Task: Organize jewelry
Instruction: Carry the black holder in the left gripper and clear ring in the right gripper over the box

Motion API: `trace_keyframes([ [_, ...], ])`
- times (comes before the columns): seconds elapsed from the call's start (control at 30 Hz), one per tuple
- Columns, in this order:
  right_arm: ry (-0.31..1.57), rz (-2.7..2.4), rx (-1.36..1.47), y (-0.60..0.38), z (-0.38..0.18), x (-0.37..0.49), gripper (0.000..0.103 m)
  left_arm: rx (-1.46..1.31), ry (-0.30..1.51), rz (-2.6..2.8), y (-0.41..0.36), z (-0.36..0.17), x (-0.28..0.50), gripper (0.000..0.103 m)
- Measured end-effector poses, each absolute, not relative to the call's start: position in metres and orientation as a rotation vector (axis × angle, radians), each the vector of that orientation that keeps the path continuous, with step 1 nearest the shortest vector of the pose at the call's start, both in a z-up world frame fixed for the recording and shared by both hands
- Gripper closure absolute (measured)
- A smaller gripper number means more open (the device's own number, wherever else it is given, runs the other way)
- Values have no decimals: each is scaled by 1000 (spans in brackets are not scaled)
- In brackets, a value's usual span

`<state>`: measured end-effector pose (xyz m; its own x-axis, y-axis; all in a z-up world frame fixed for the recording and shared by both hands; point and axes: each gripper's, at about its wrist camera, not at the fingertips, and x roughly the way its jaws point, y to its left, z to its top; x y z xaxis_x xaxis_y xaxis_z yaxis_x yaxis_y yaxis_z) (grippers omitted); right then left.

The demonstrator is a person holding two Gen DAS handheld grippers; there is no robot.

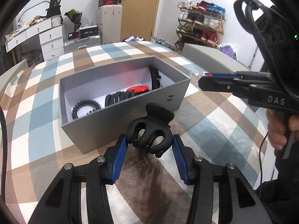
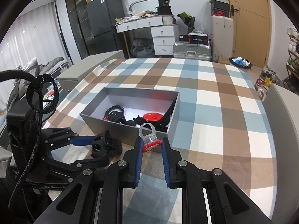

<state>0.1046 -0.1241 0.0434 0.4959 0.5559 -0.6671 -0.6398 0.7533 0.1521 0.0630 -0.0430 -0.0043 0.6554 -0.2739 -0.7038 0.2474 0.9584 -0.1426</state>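
A black hair claw (image 1: 149, 130) hangs just in front of the grey open box (image 1: 130, 115), and my left gripper (image 1: 149, 140) is shut on it, the blue pads pressing both sides. In the box lie a black spiral hair tie (image 1: 86, 108), a black ribbed clip (image 1: 119, 98), a red disc (image 1: 137, 89) and a black band (image 1: 155, 78). My right gripper (image 2: 151, 141) is shut on a clear plastic ring with a red face (image 2: 149, 139), held above the box's near wall (image 2: 115, 132). The right wrist view shows the left gripper (image 2: 101, 143) with the claw (image 2: 106, 145) at lower left.
The checked tablecloth (image 2: 205, 97) covers the whole table. A grey box (image 2: 89, 67) sits at the table's far left edge, another grey piece (image 1: 211, 57) beside the open box. A person's hand (image 1: 278, 128) grips the right tool's handle.
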Motion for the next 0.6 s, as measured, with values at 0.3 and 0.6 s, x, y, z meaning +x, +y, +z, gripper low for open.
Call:
trace_keyframes([
  [0.3,718,754,-59,-130,52,105,84,-76,710,-279,-26,17,60,60],
  [0.6,685,787,36,-135,54,110,84,-121,634,-198,-4,27,61,60],
])
